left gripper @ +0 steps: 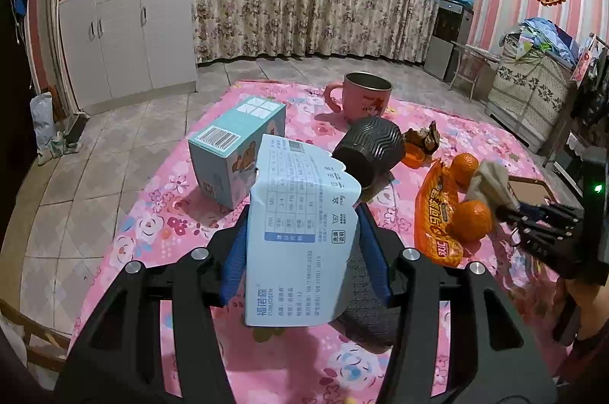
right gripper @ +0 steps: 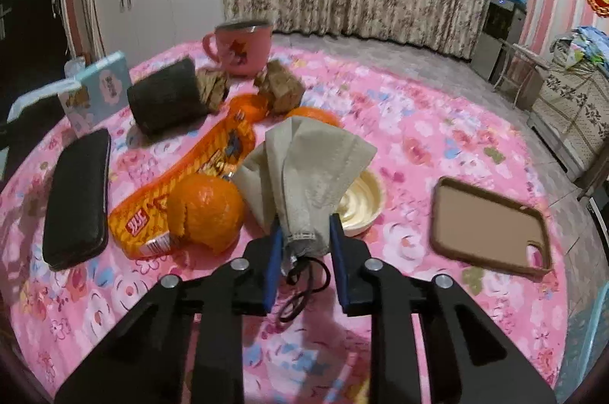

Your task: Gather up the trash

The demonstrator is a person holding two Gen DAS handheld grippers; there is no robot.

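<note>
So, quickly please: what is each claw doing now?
Left claw: closed on a pale blue paper package.
Right claw: closed on a grey cloth.

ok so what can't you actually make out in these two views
- Left wrist view: the black case is mostly hidden behind the blue card held in the left gripper.
- Right wrist view: the cream dish is half hidden by the grey cloth held in the right gripper.
- Right wrist view: the print on the orange wrapper is blurred and partly covered by a tangerine.
- Neither view shows a trash bin.
</note>
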